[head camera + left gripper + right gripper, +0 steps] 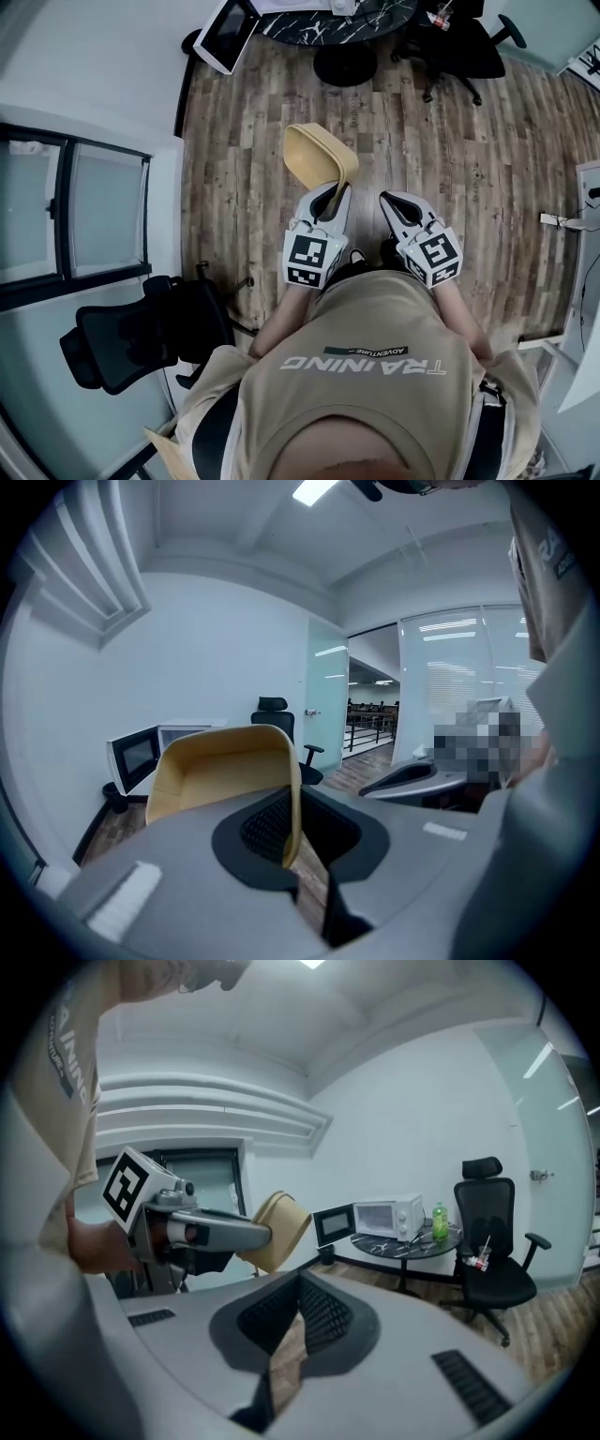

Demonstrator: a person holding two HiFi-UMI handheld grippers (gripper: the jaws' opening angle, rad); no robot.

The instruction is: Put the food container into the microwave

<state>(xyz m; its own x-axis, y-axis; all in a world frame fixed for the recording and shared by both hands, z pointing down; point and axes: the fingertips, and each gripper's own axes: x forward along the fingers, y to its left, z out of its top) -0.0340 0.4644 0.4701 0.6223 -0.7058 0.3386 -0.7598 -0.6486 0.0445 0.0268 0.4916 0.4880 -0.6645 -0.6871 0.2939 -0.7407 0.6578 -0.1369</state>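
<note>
A tan, empty food container (319, 155) hangs in the air over the wooden floor, tilted on its side. My left gripper (328, 192) is shut on its wall; in the left gripper view the container (220, 771) has its rim pinched between the jaws of the gripper (291, 855). To its right, my right gripper (392, 200) is shut and holds nothing. In the right gripper view the container (281, 1227) shows beyond the right gripper (291, 1335). The white microwave (389, 1215) stands on a round table with its door (333, 1224) open, and also shows as microwave (141, 752) and microwave (230, 33).
The round dark marble table (337, 23) is far ahead, with a black office chair (459, 42) beside it and a green bottle (439, 1221) on it. Another black chair (141, 337) stands at my left near a glass partition (75, 216).
</note>
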